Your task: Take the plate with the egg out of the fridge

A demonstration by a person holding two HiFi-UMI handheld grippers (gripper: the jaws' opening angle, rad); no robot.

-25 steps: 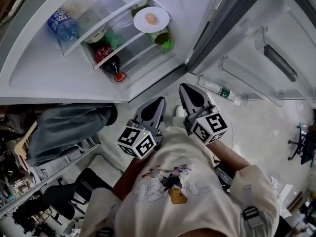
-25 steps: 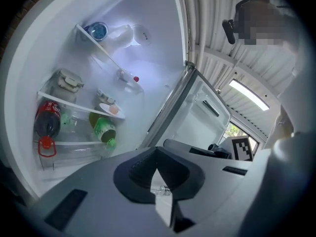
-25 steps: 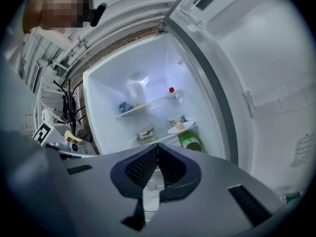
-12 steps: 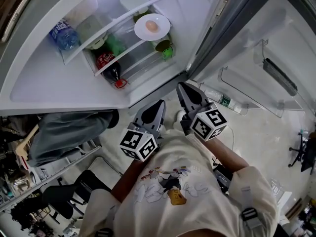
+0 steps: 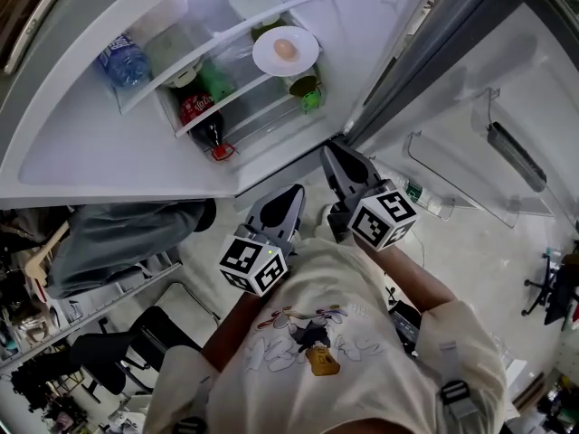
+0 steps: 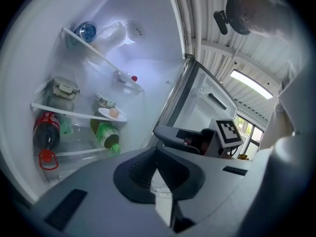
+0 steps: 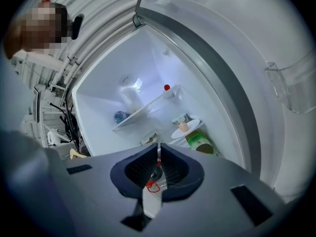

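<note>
A white plate (image 5: pixel 300 61) with a tan egg (image 5: pixel 284 49) on it rests on a glass shelf inside the open fridge; it also shows as the plate (image 6: pixel 104 114) and the plate (image 7: pixel 191 129) in the gripper views. Both grippers hang below the fridge opening, well short of the plate. My left gripper (image 5: pixel 291 192) is shut and empty, its jaws (image 6: pixel 158 154) meeting at the tip. To its right, my right gripper (image 5: pixel 327 149) is nearer the fridge's lower edge, also shut with nothing held.
A cola bottle (image 5: pixel 199 120) and a green bottle (image 5: pixel 308 87) lie below the plate's shelf. A water bottle (image 5: pixel 122 61) and a lidded container (image 5: pixel 251 1) sit higher up. The open fridge door (image 5: pixel 488 98) stands at the right, with a bottle (image 5: pixel 412 188) in its rack.
The right gripper has edged a little closer to the fridge's lower edge. The left gripper has barely moved. Both stay shut.
</note>
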